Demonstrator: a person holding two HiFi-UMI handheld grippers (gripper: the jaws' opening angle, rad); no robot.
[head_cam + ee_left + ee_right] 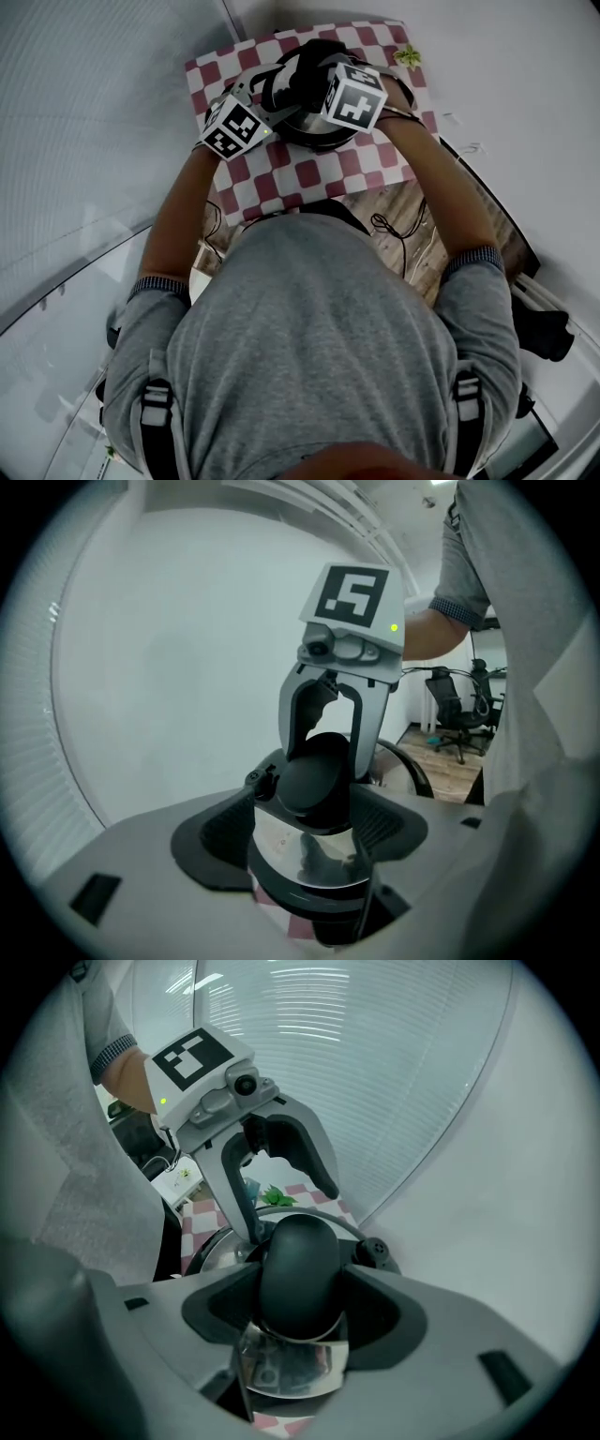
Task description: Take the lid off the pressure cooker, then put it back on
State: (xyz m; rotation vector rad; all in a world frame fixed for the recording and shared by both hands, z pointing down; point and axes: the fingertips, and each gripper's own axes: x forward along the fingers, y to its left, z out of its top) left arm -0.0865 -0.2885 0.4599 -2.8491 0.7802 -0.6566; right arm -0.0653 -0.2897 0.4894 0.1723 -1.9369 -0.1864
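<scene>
Pressure cooker (302, 141) on checked cloth (314, 178), far side of worktop (394, 202). Right gripper (298, 1312) fingers clamped on black lid knob (298, 1269). Left gripper (305, 832) at cooker's left, fingers wide, gripping nothing.

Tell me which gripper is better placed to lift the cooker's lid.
Right. The right gripper is clamped on the lid's black handle from above, so it could likely lift straight up. The left gripper has its jaws apart beside the cooker, gripping nothing.

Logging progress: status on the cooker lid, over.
Right hand-held gripper shut on lid handle. Left hand-held gripper alongside, grip unclear. Lid looks seated on cooker. Nothing blocking.
</scene>
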